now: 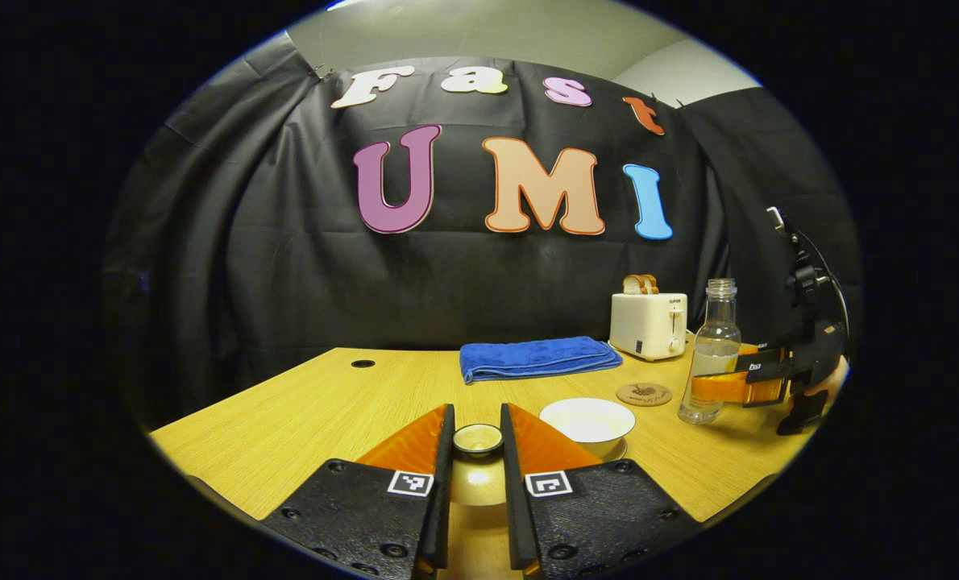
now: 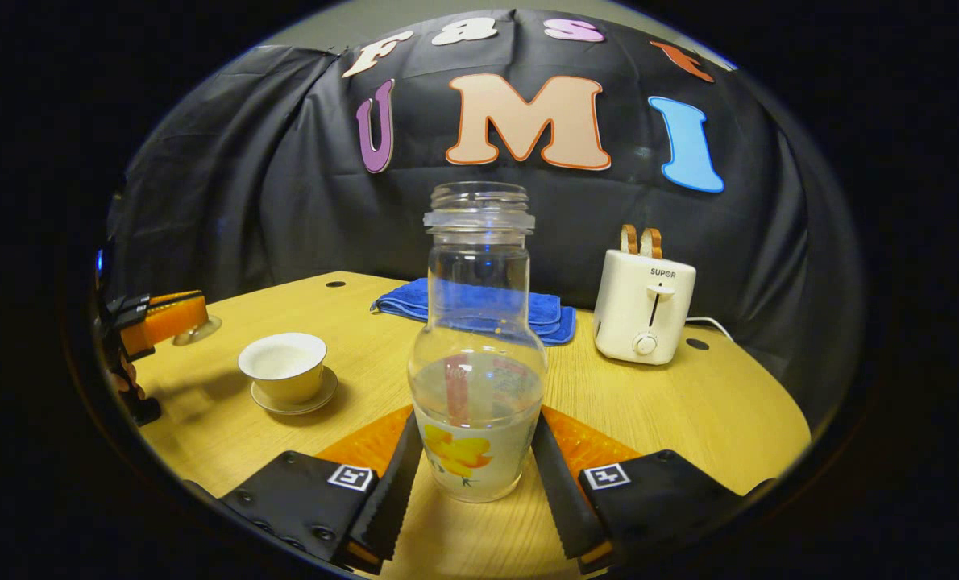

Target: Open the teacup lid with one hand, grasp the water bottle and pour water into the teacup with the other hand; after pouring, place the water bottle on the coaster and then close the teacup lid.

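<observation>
My left gripper [image 1: 477, 420] is shut on the teacup lid [image 1: 478, 440], holding it by its knob above the table, left of the cup. The white teacup [image 1: 587, 421] stands uncovered on its saucer [image 2: 294, 400]. A clear, capless water bottle [image 2: 477, 379], partly filled, stands upright on the table. My right gripper [image 2: 471, 471] is shut on its lower body, a finger pressing each side. In the left gripper view the bottle [image 1: 710, 354] and the right gripper [image 1: 749, 385] are at the right. A round brown coaster [image 1: 644, 394] lies between cup and bottle.
A folded blue towel [image 1: 537, 358] lies at the back of the wooden table [image 1: 302, 419]. A white toaster [image 2: 645, 306] with bread slices stands at the back right, its cord trailing behind. Black cloth walls the booth.
</observation>
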Tool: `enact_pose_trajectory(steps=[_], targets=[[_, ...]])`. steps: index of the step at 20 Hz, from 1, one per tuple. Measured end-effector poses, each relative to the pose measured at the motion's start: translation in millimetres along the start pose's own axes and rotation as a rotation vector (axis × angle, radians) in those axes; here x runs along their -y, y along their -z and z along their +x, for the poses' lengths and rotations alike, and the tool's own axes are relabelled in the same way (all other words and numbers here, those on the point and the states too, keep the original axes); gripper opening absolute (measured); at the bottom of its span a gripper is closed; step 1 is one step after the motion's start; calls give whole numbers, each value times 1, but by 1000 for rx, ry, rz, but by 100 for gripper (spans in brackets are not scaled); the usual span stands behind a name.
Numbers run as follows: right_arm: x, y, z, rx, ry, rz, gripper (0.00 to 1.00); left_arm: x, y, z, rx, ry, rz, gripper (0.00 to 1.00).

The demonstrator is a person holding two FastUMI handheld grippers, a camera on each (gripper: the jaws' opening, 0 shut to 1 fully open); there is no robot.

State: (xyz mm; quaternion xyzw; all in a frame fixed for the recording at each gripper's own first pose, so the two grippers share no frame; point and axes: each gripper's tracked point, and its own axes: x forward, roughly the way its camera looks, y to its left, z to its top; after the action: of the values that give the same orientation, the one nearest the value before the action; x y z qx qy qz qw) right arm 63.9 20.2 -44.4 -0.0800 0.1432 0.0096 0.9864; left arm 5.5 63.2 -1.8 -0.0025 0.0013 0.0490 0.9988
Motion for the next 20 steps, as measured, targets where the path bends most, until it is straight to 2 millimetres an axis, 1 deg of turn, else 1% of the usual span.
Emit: enact_pose_trajectory(steps=[4,6,9,11,13,15,20], targets=[[2,-5,1,-28,38,-150,79,0,0,0,-1,-1,0,27],[7,-6,-1,-37,68,-232,79,-1,-1,0,0,0,-2,27],[13,-14,0,-45,111,-352,79,-1,0,0,1,-1,-1,27],[21,-20,2,-48,144,-447,79,-3,0,0,0,-5,-3,27],[24,-23,4,-54,169,-542,79,-9,-1,-1,3,-15,-17,27],[25,-27,5,-58,192,-638,79,-15,0,-1,1,-30,-24,27],[14,-23,14,-81,211,-839,78,-28,0,-3,0,-63,-14,27]])
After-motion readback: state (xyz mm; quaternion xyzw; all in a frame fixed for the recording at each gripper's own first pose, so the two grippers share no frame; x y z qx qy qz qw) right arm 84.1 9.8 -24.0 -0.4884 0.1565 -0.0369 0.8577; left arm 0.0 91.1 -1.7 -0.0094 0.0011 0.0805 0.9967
